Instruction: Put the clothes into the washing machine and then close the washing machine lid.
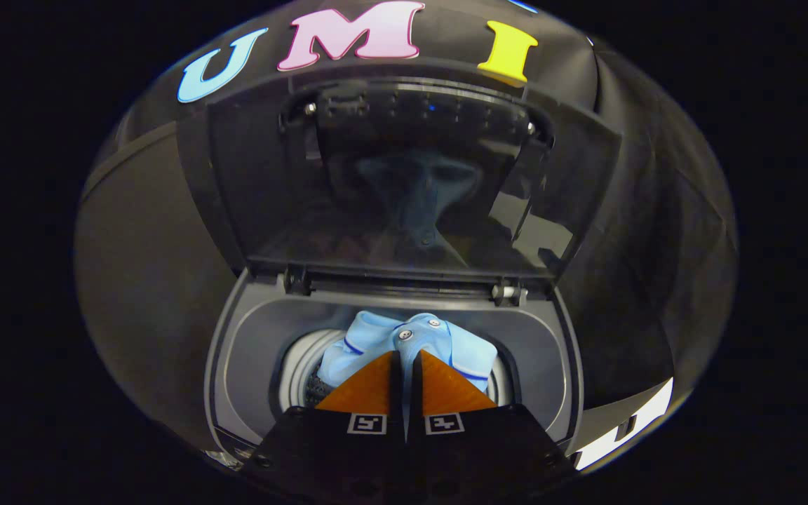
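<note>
in the gripper view, the gripper [407,361] hangs over the open top of the washer [236,365], its two wedge-shaped fingers [369,389] brought close, with only a thin slit between them and their pointed tips nearly meeting. a narrow strip of pale blue cloth shows in that slit, and the tips lie right against the shirt [411,337], so it looks pinched, though i cannot tell for sure that both fingers press on it. each finger carries a small square marker near its base, on a broad, flat, matte body. the shirt is a soft, light blue knit, bunched and creased, with two small round buttons on a placket and a thin dark blue stripe along a folded edge. it lies in the mouth of the drum [302,368], mostly just beyond the fingertips, rising a little above the opening. the drum's wall is a pale, ribbed ring with a patch of small perforations beside the left finger. around it, the washer's top is a smooth grey plastic surround with rounded corners. the lid [404,182] stands upright behind the opening, hinged at its lower edge by two small fittings; its panel is dark, glossy and see-through, and carries a dim bluish reflection of the shirt.
</note>
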Demonstrator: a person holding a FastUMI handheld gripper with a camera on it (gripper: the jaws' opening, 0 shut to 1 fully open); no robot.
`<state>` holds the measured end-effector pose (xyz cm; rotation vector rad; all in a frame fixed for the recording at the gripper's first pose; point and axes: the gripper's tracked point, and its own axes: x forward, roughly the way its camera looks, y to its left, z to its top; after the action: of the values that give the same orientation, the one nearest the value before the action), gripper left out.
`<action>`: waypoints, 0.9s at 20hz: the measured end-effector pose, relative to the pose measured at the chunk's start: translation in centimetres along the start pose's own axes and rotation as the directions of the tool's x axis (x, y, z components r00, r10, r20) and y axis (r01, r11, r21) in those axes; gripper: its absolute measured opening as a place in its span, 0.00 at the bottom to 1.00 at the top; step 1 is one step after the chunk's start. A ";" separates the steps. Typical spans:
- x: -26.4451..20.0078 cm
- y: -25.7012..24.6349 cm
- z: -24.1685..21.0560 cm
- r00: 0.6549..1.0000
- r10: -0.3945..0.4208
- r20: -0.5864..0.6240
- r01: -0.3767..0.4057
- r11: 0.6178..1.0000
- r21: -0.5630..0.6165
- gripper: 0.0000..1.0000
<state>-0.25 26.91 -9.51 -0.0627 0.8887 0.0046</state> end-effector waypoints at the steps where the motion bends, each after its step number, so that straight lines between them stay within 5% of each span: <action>1: 0.6 0.1 -0.8 1.000 0.004 -0.018 -0.004 1.000 -0.004 0.05; 18: 3.6 0.2 -6.7 0.975 0.018 -0.223 -0.021 1.000 -0.012 0.05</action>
<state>-3.19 26.67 -16.49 -0.0691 1.1141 0.0231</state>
